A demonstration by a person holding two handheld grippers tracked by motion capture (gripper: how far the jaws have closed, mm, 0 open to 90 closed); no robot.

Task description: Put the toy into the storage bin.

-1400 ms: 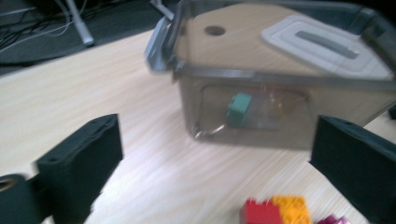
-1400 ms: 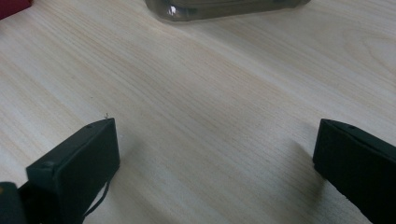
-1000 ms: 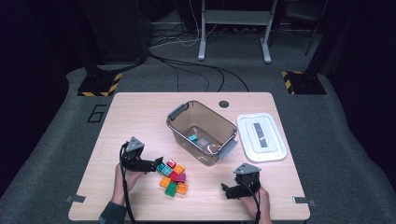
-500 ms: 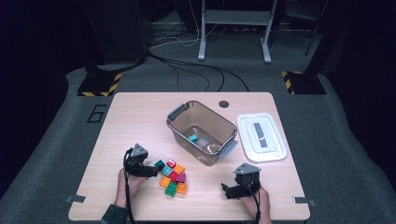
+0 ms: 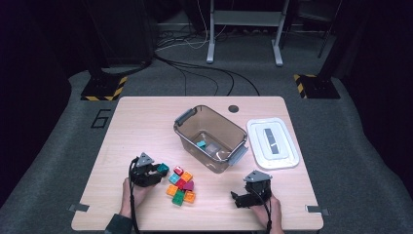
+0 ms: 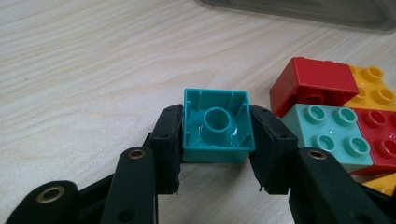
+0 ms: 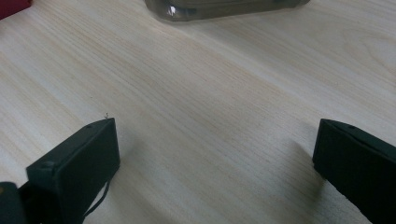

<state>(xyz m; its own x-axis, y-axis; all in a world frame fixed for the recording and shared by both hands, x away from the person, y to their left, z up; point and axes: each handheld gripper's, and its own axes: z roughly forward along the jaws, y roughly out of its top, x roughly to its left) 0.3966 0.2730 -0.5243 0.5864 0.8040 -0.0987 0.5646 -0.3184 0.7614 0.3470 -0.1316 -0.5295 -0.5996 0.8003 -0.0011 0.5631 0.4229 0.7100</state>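
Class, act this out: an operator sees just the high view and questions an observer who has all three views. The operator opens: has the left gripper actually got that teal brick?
Observer: Yes. The left gripper has just closed its jaws, and both pads press the teal brick at its sides.
Operator: How does it lie?
Observer: Its hollow underside faces that gripper's camera.
Operator: And the right gripper?
Observer: The right gripper is open wide, with bare table between its jaws.

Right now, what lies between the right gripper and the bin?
Bare tabletop lies between the open right gripper and the bin, as the right gripper view shows.
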